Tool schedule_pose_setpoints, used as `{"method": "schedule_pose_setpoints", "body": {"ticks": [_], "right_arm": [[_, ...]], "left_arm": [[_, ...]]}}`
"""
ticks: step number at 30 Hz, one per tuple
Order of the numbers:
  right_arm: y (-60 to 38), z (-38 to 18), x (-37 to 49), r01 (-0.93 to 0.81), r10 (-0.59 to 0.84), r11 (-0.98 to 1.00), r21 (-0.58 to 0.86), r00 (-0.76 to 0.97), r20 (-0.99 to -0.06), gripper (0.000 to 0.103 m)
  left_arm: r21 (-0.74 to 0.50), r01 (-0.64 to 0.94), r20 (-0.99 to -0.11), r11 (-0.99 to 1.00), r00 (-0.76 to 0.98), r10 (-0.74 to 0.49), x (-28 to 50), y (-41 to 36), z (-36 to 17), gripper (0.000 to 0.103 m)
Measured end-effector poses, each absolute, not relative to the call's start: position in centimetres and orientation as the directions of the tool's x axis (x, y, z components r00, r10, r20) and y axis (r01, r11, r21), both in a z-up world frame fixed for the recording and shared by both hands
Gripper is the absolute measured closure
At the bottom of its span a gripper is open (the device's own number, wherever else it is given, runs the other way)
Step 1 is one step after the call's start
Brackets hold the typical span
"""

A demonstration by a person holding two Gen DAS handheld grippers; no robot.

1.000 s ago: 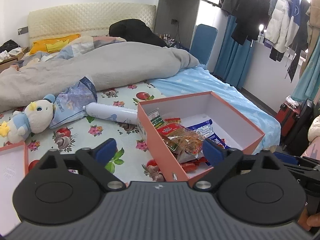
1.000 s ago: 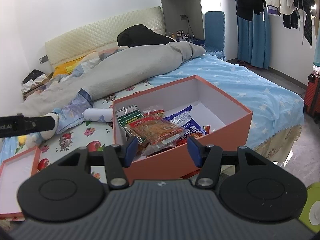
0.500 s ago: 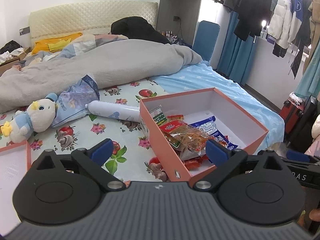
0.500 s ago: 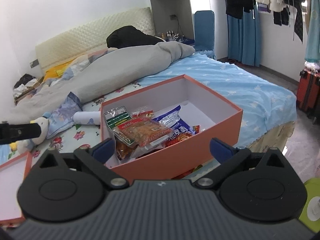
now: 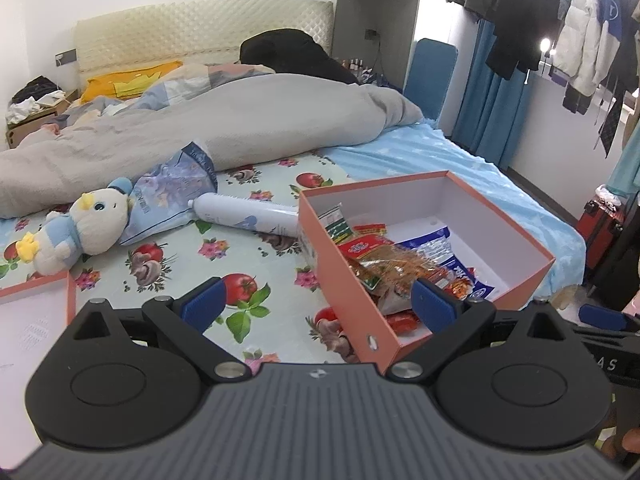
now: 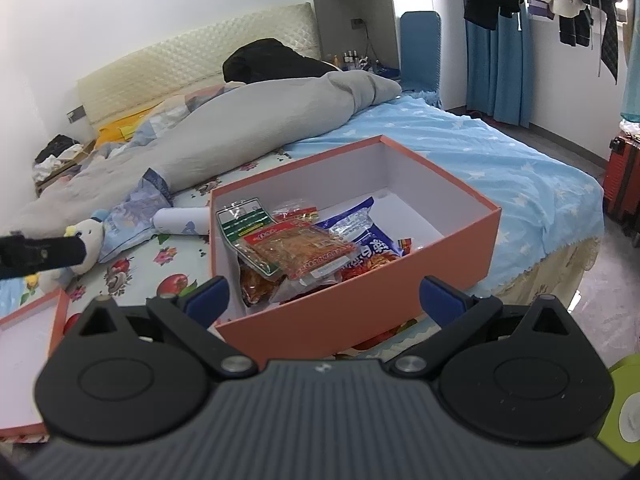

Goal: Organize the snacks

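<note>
Now heaped at the near-left end of an open orange cardboard box [image 6: 360, 312] with white inside: crinkly plastic snack packets [image 6: 298, 250], orange one on top, blue one beside. Box resting on a flower-printed bed sheet [image 5: 256, 256]. Right gripper [image 6: 324, 292] hovering just before the box wall, jaws having just spread wide, empty. Left gripper [image 5: 318, 304] likewise spread, empty. White cylindrical bottle [image 5: 248, 214] lying against the box; plush duck [image 5: 86, 226] farther left.
</note>
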State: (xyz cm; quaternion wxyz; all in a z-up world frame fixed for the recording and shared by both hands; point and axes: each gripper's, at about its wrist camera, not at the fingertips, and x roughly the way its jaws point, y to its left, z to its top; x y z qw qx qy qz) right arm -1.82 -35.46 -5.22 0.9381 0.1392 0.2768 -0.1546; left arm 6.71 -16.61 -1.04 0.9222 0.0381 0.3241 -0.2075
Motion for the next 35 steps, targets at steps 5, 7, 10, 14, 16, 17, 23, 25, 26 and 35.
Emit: {"method": "schedule_pose_setpoints", "body": {"ticks": [5,7,10,14,16,17,23,25,26,35], "right_arm": [[-35.28,-5.12,-1.77,0.359,-0.208,0.917,0.172,0.801,-0.562,0.000],[-35.29,-5.03,-1.72,0.358,-0.206,0.917,0.174,0.802,-0.560,0.000],[-35.26,-4.98,-1.67,0.356,-0.210,0.920,0.165,0.801,-0.560,0.000],[-35.32,-4.77,-1.65,0.355,-0.210,0.920,0.168,0.805,-0.554,0.000],[-35.34,-4.76,-1.68,0.358,-0.215,0.919,0.164,0.805,-0.553,0.000],[-35.29,-4.77,-1.63,0.358,-0.218,0.920,0.159,0.804,-0.553,0.000],[-35.38,-4.72,-1.56,0.361,-0.222,0.920,0.155,0.804,-0.552,0.000],[-35.55,-4.64,-1.54,0.364,-0.216,0.916,0.170,0.803,-0.555,0.000],[-35.55,-4.57,-1.53,0.364,-0.218,0.916,0.168,0.804,-0.554,0.000],[-35.81,-4.26,-1.74,0.366,-0.227,0.916,0.162,0.808,-0.543,0.000]], "left_arm": [[-0.049,0.407,-0.620,0.912,0.704,-0.348,6.41,-16.38,-1.32,0.003],[-0.042,0.401,-0.622,0.915,0.706,-0.338,6.32,-16.29,-1.32,0.003],[-0.044,0.404,-0.623,0.914,0.704,-0.341,6.27,-16.27,-1.36,0.003],[-0.052,0.412,-0.625,0.910,0.697,-0.352,6.21,-16.32,-1.40,0.003],[-0.057,0.421,-0.620,0.905,0.696,-0.363,6.00,-16.34,-1.32,0.003],[-0.057,0.422,-0.619,0.905,0.696,-0.363,5.95,-16.37,-1.30,0.003],[-0.054,0.424,-0.622,0.904,0.695,-0.362,5.97,-16.30,-1.27,0.003],[-0.058,0.420,-0.620,0.906,0.695,-0.362,6.00,-16.28,-1.28,0.003],[-0.061,0.419,-0.621,0.906,0.694,-0.363,6.04,-16.27,-1.28,0.003],[-0.058,0.435,-0.620,0.899,0.690,-0.374,6.07,-16.73,-0.85,0.003]]}}
